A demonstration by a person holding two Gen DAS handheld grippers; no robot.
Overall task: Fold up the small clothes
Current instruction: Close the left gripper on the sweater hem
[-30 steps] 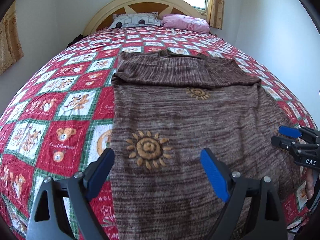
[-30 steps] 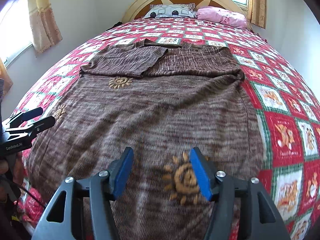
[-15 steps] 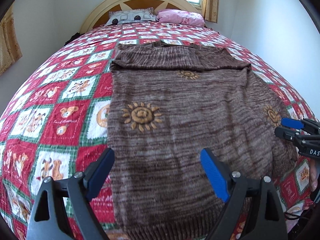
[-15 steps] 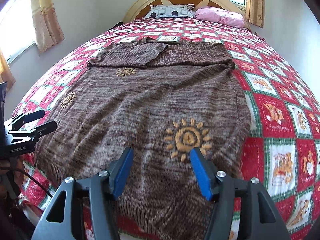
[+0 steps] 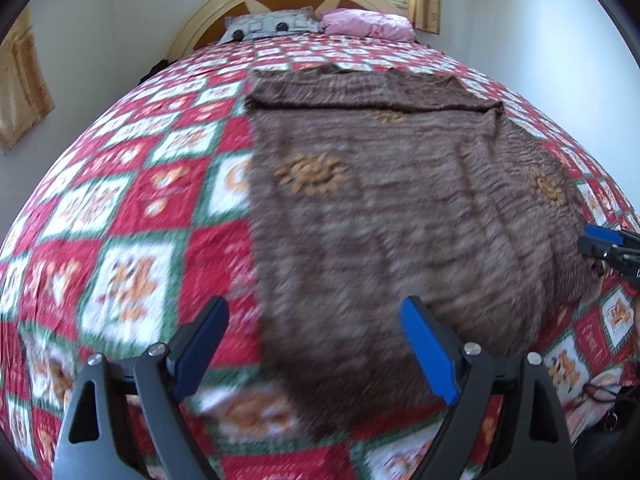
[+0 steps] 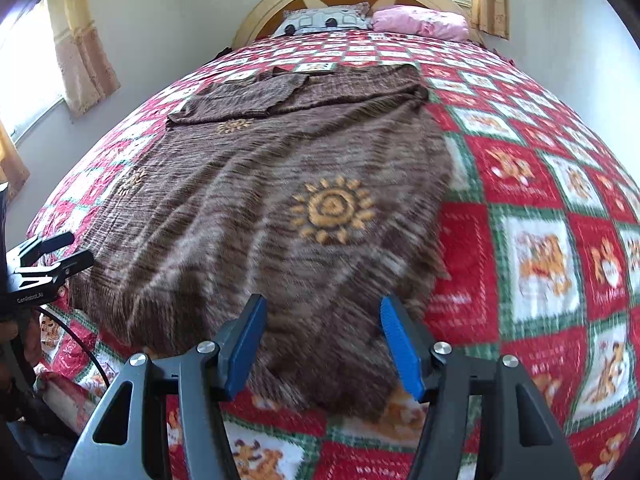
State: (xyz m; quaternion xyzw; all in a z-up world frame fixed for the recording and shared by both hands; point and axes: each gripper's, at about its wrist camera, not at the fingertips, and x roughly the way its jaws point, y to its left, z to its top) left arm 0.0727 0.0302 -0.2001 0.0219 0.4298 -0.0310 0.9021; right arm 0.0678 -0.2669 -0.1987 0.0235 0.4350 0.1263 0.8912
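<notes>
1. The sweater (image 5: pixel 400 208) lies flat on the quilt (image 5: pixel 132 216), sleeves folded across its top, hem toward us.
2. To fold well, we should pinch both hem corners together and lift evenly.
3. Our left gripper (image 5: pixel 316 344) hovers over the hem's left corner, jaws apart and empty.
4. Our right gripper (image 6: pixel 322 340) hovers over the right hem, jaws apart too.

Sweater (image 5: pixel 400 208) flat on quilt (image 5: pixel 132 208), pillows (image 5: pixel 272 26) behind

One brown sweater (image 5: pixel 400 200); one quilt (image 5: pixel 120 200); two pillows: patterned pillow (image 5: pixel 268 26), pink pillow (image 5: pixel 366 24); two grippers: left gripper (image 5: pixel 316 344), right gripper (image 6: pixel 322 344).
</notes>
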